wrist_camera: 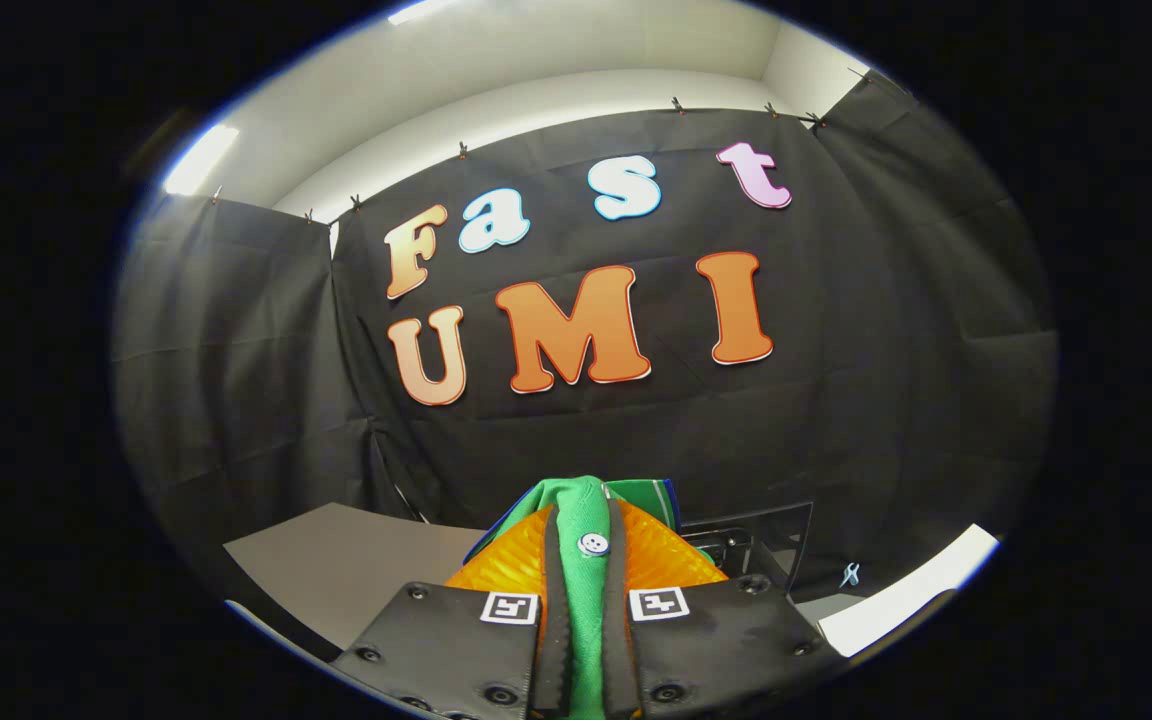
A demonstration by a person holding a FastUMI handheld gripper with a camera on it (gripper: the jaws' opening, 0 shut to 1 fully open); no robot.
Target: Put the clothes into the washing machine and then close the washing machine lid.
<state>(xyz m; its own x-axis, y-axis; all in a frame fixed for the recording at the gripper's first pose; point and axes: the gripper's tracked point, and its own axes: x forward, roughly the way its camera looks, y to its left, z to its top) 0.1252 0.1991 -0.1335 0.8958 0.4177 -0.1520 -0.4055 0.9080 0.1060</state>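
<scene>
We see the gripper [584, 560] with both fingers [554, 600] pressed close together on a green garment [581, 520], clamped on a narrow fold of it that runs up between them. The cloth looks like a fine knit, with a small pale round button [593, 544] sewn on just ahead of the fingertips and a darker blue edge showing at its sides. The inner finger pads are black and ribbed (a row of fine teeth along each edge), and orange translucent pieces [671, 560] with a ridged, faceted surface flank them. Each black finger plate carries a small square black-and-white marker tag [658, 603], held on with dark round screws; we can read no writing on them.

Beyond the garment, to its right, we see a dark boxy frame [771, 545] with glossy edges, which we cannot identify for sure. To the left lies a flat grey matte tabletop [346, 570], and a bright white edge [921, 590] runs at the far right. Black cloth, creased and clipped along its top, forms the wall [236, 380] behind.
</scene>
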